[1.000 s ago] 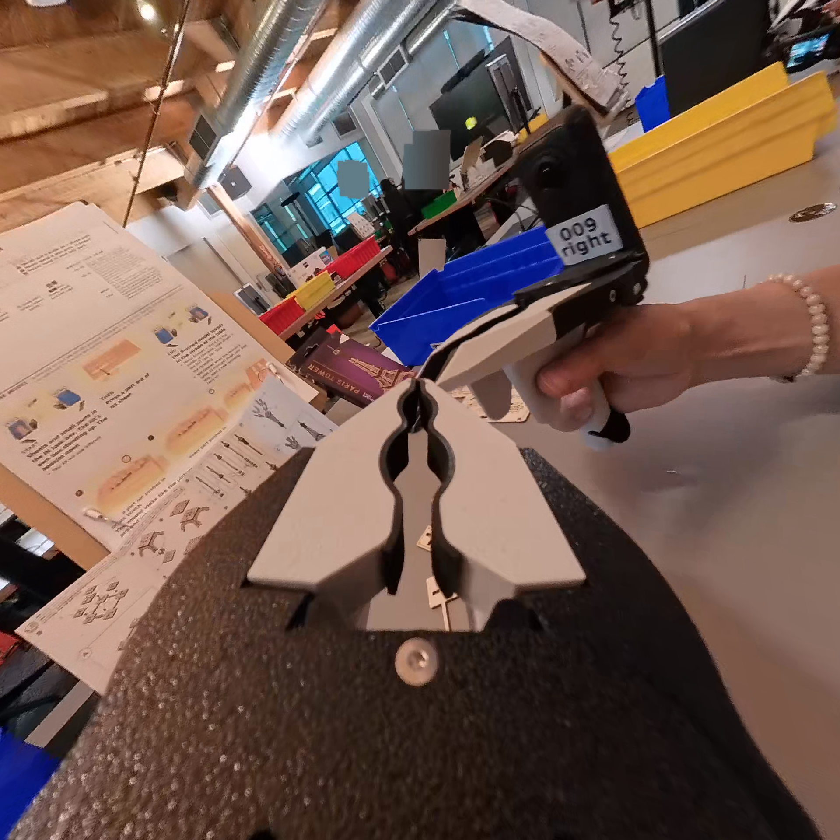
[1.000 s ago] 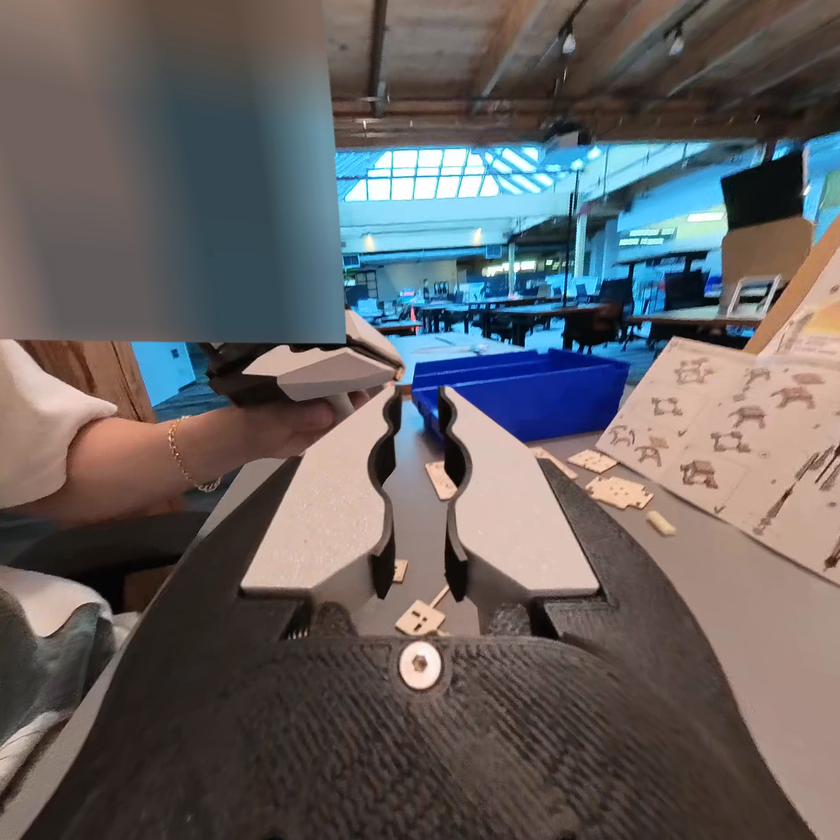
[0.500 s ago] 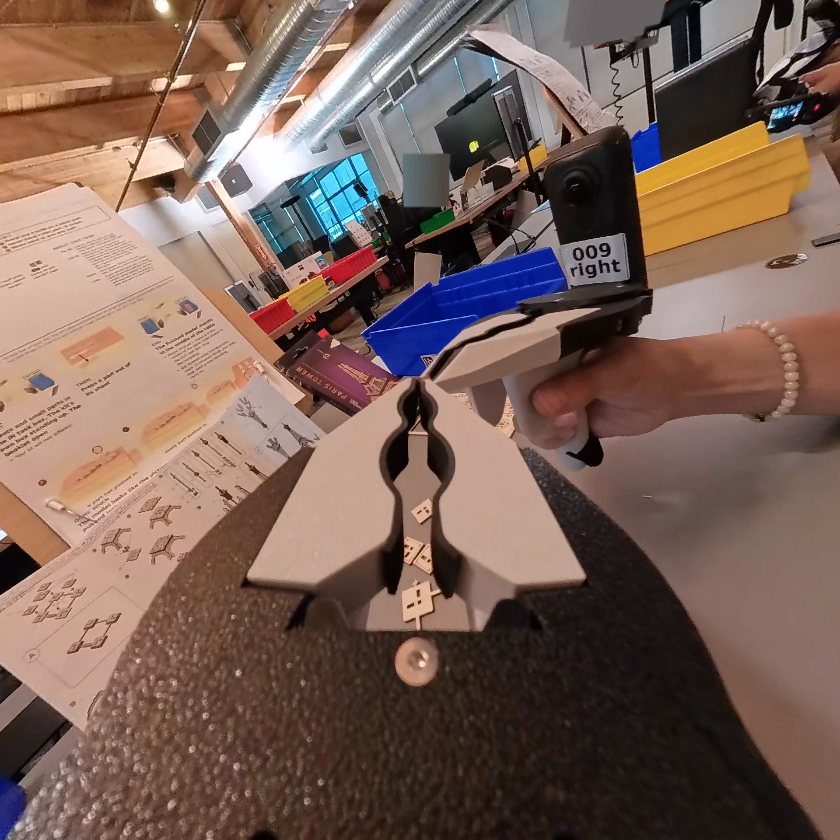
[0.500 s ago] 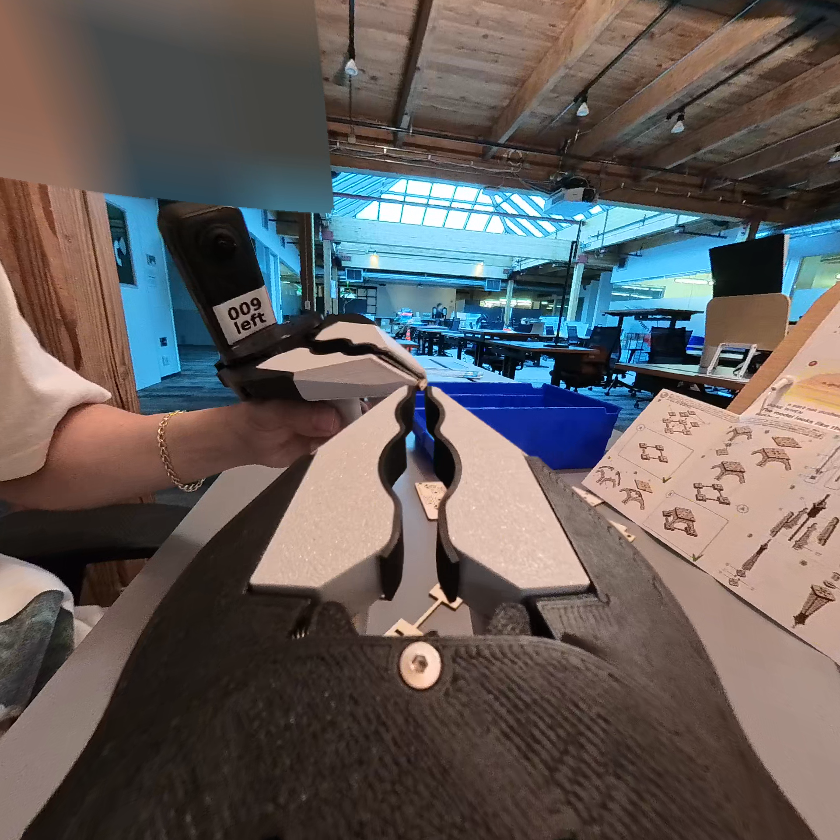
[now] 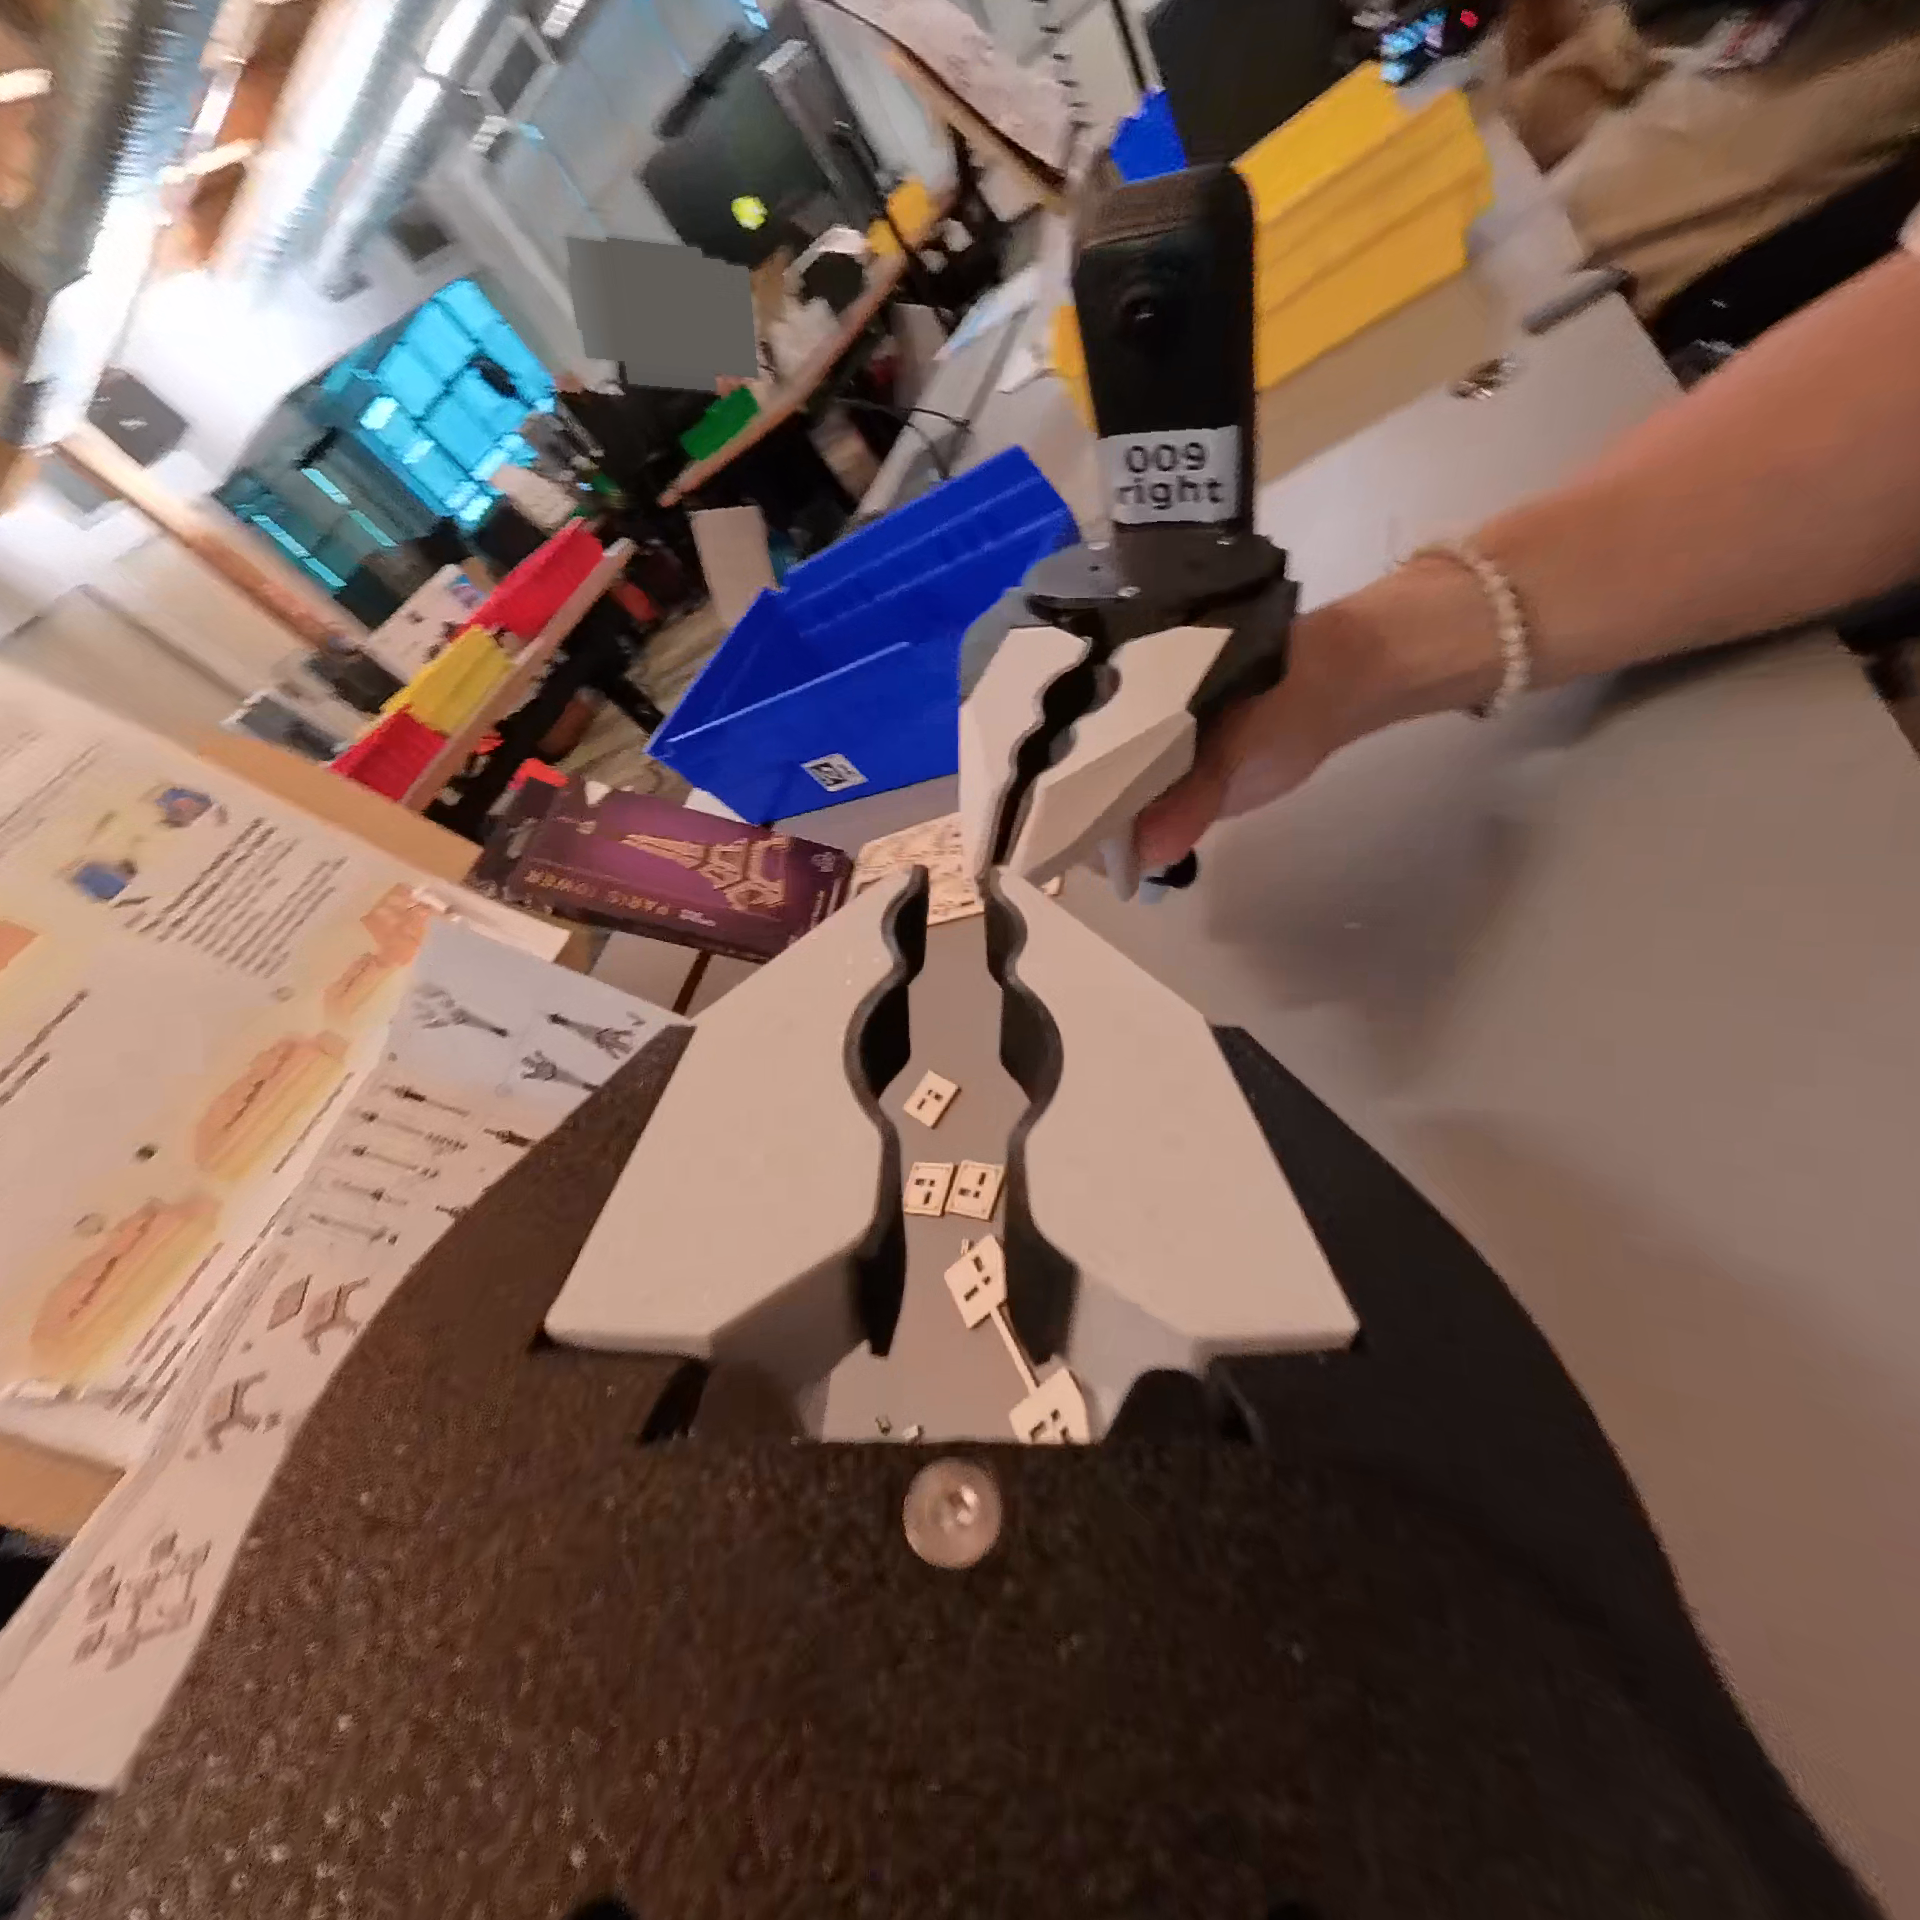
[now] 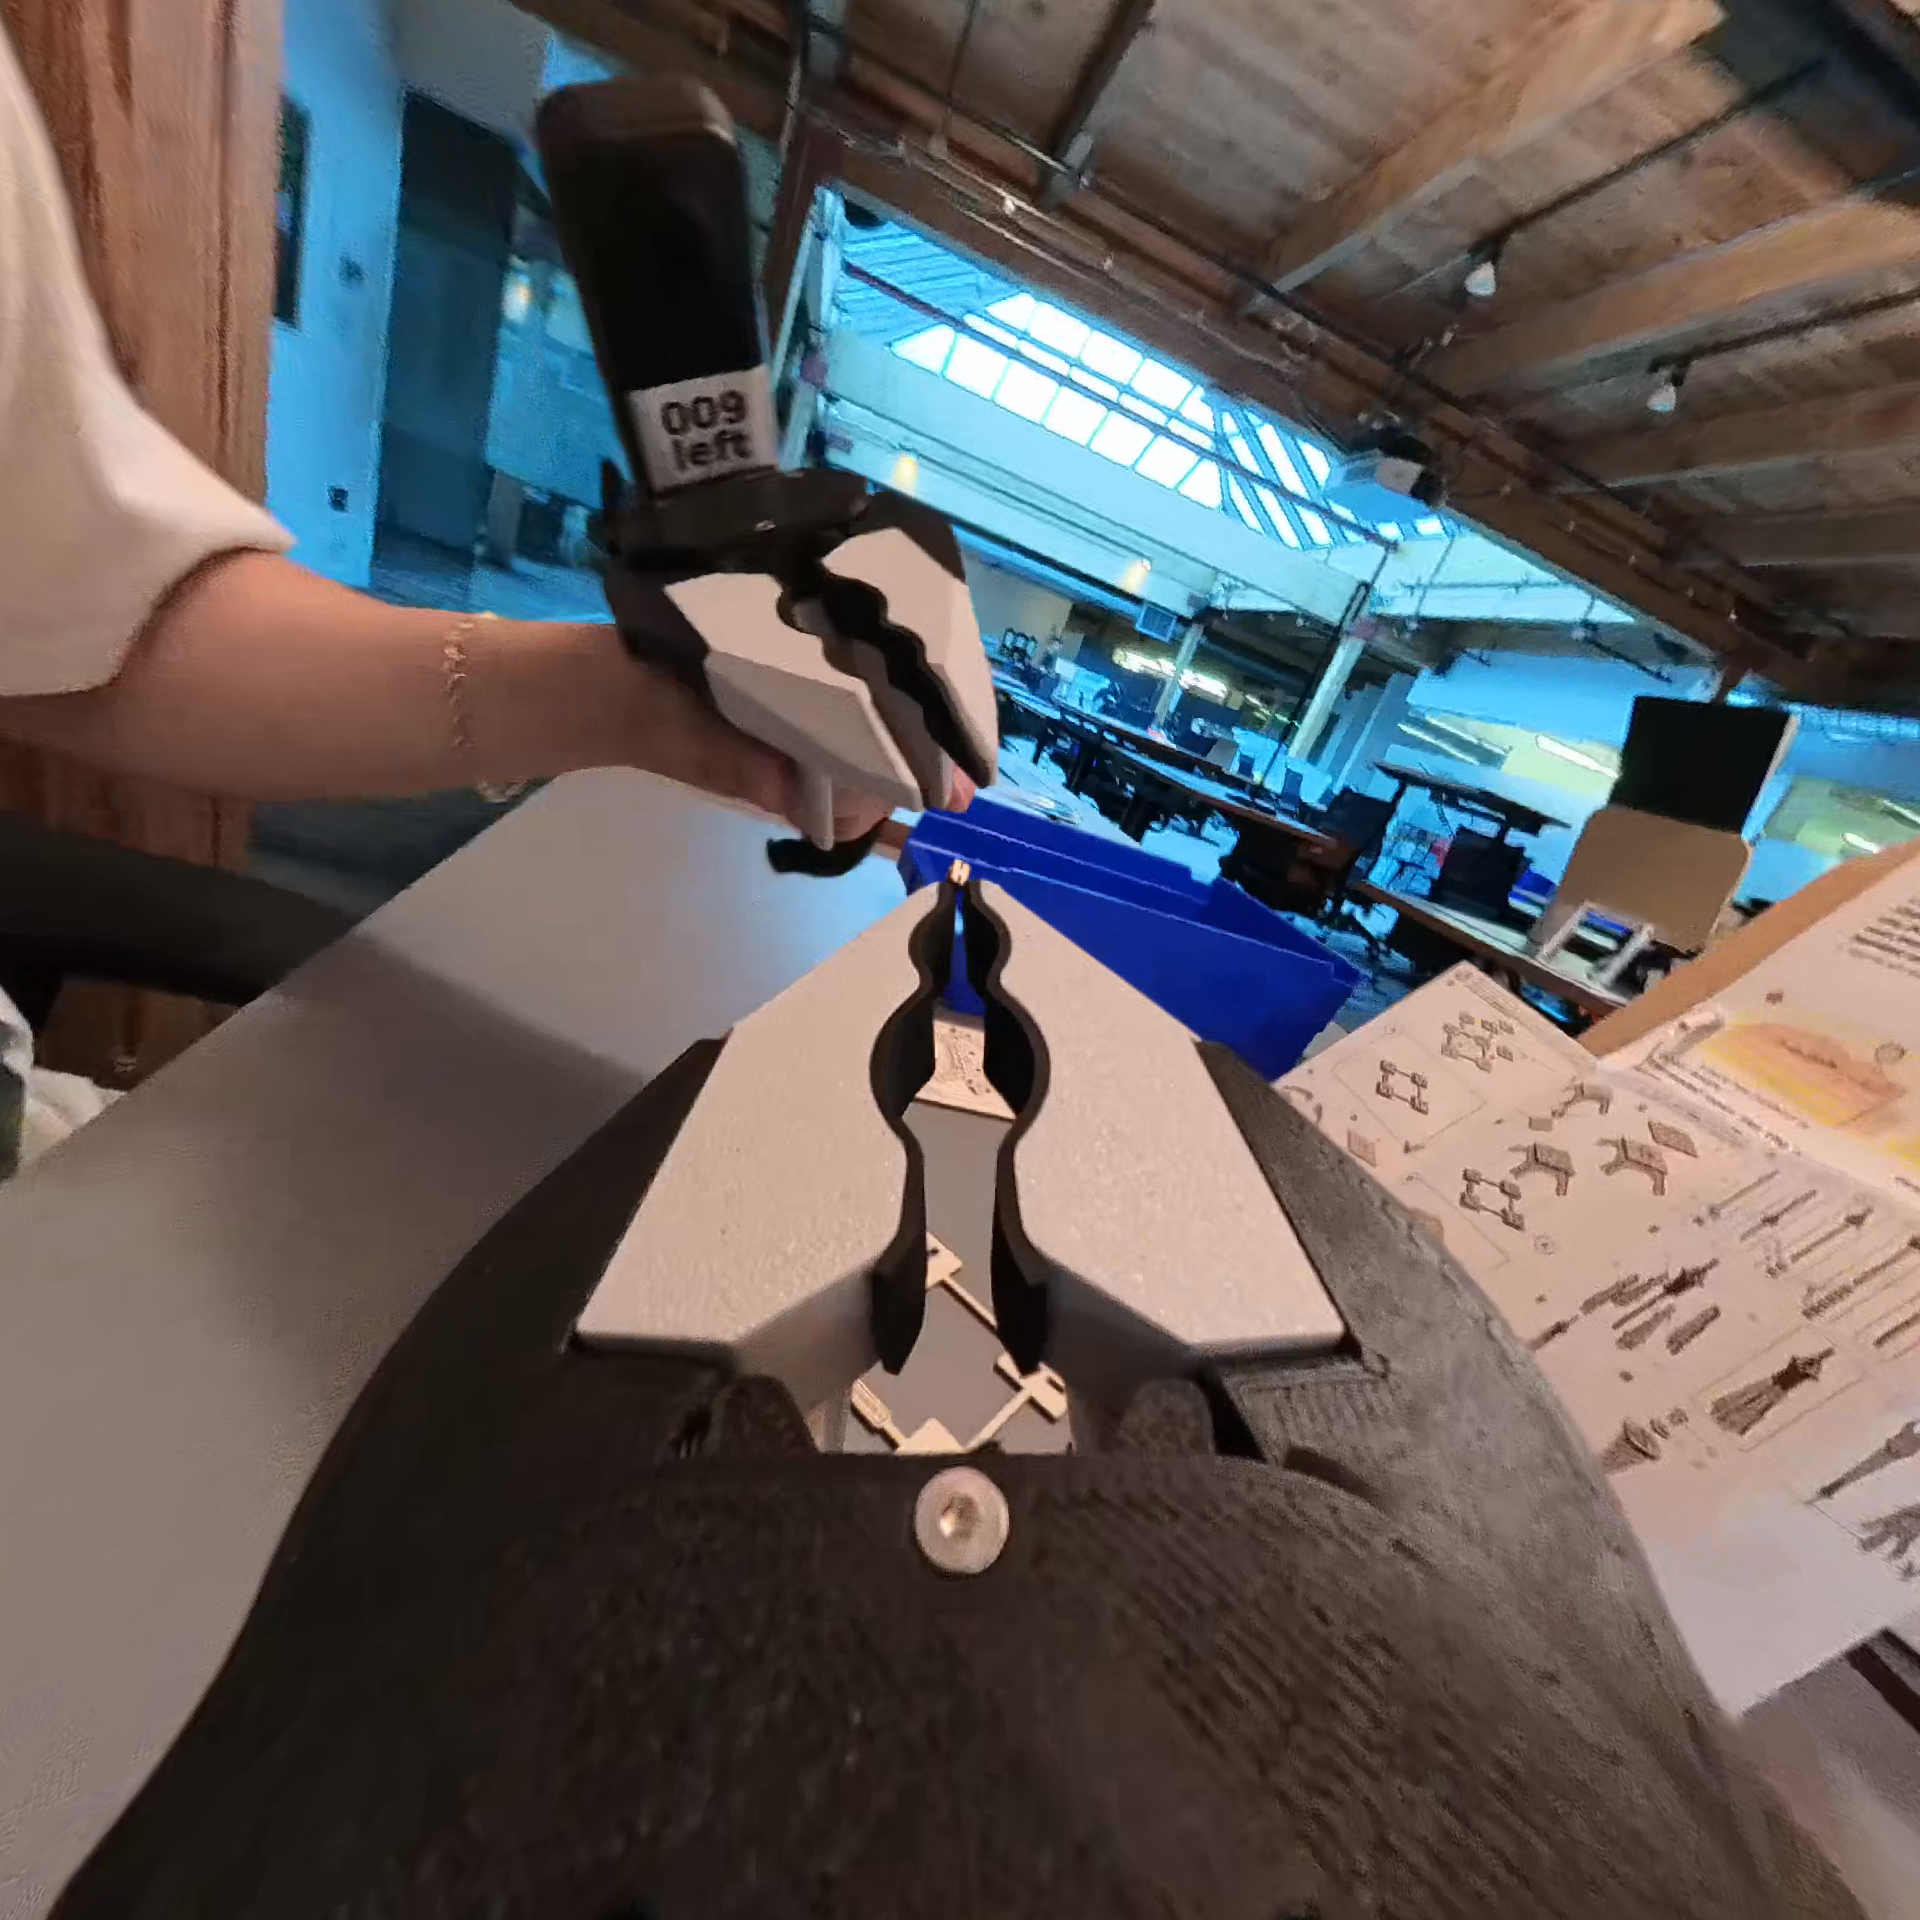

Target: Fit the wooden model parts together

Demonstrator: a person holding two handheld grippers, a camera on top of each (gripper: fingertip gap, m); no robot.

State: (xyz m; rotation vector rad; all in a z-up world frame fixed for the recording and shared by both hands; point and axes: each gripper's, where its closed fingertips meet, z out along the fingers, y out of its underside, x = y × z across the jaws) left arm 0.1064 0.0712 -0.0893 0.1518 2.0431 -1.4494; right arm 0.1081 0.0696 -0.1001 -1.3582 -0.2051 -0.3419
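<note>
On my far left the instruction sheets (image 5: 208, 1039) lay propped and spread along the edge of the grey table (image 5: 1558, 1091). Just past them sat a purple box (image 5: 675, 883), and behind that a blue bin (image 5: 883, 665). My left gripper (image 5: 961, 904) hung over the table with its jaws a narrow gap apart and nothing between them. Through that gap I saw loose wooden parts (image 5: 951, 1190) lying flat on the tabletop: small pale squares with slots, and one joined to a thin strip. Just beyond the left gripper's tips was my right gripper (image 5: 995, 854), tilted downward, with my right hand (image 5: 1247, 748) on its handle. Yellow bins (image 5: 1351, 208) stood well back on the right.

From the right gripper's own camera, my left hand (image 6: 727, 748) held the left gripper at upper left, pointing down toward my right one. The right gripper's jaws were drawn almost together, and a tiny pale piece (image 6: 960, 871) sat nipped at their very tips. Under them a square wooden frame (image 6: 1023, 1387) lay on the table. The blue bin stood behind, and the sheets lay to the right.
</note>
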